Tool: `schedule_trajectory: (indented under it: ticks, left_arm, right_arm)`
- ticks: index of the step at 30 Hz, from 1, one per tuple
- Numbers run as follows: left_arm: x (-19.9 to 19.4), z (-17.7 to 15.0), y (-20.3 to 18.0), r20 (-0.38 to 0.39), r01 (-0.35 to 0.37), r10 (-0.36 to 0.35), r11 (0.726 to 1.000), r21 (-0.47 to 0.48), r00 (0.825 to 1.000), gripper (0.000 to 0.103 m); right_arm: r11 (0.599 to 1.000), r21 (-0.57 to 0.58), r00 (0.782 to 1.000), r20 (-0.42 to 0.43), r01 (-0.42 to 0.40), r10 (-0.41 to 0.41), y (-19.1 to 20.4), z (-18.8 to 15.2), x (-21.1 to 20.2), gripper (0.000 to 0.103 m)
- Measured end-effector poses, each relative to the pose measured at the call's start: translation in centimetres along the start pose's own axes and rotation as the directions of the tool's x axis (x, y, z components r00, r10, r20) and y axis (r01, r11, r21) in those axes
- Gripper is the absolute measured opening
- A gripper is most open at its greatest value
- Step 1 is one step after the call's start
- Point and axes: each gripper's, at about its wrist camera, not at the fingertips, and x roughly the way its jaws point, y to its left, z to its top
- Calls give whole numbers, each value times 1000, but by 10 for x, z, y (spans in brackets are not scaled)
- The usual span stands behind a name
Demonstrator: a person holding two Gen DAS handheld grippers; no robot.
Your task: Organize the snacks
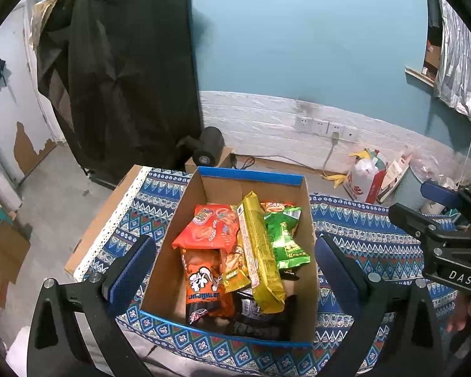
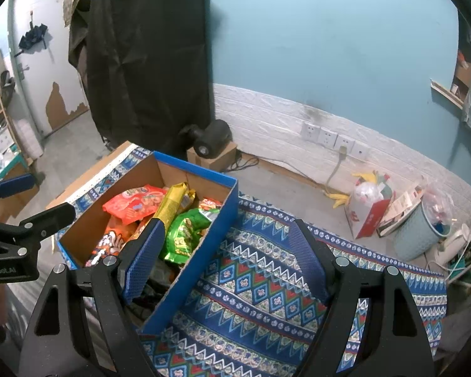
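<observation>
A blue cardboard box (image 1: 251, 176) stands on the patterned cloth and holds several snack bags: an orange bag (image 1: 208, 227), a long yellow pack (image 1: 260, 254), a green bag (image 1: 285, 237) and dark packs at the front. My left gripper (image 1: 235, 270) is open and empty, its fingers standing outside the box's left and right walls. My right gripper (image 2: 227, 259) is open and empty to the right of the box (image 2: 204, 251); its left finger (image 2: 143, 259) overlaps the box opening, its right finger is over the cloth. The right gripper also shows in the left wrist view (image 1: 449, 238).
The blue patterned cloth (image 2: 260, 286) covers the table. Behind it, on the floor, stand a black device on a small box (image 2: 212, 143), a red-white bag of rubbish (image 2: 369, 210) and a grey bin (image 2: 419, 234). A dark coat (image 1: 125, 62) hangs at the left.
</observation>
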Motion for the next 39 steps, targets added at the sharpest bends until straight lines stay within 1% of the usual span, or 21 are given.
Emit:
schedule_trajectory:
  ticks: [39]
  left_arm:
    - [0, -2, -3, -13, 11, -11, 1000, -2, 1000, 102]
  right_arm:
    - [1000, 1, 1000, -7, -2, 2, 1, 0, 0, 80]
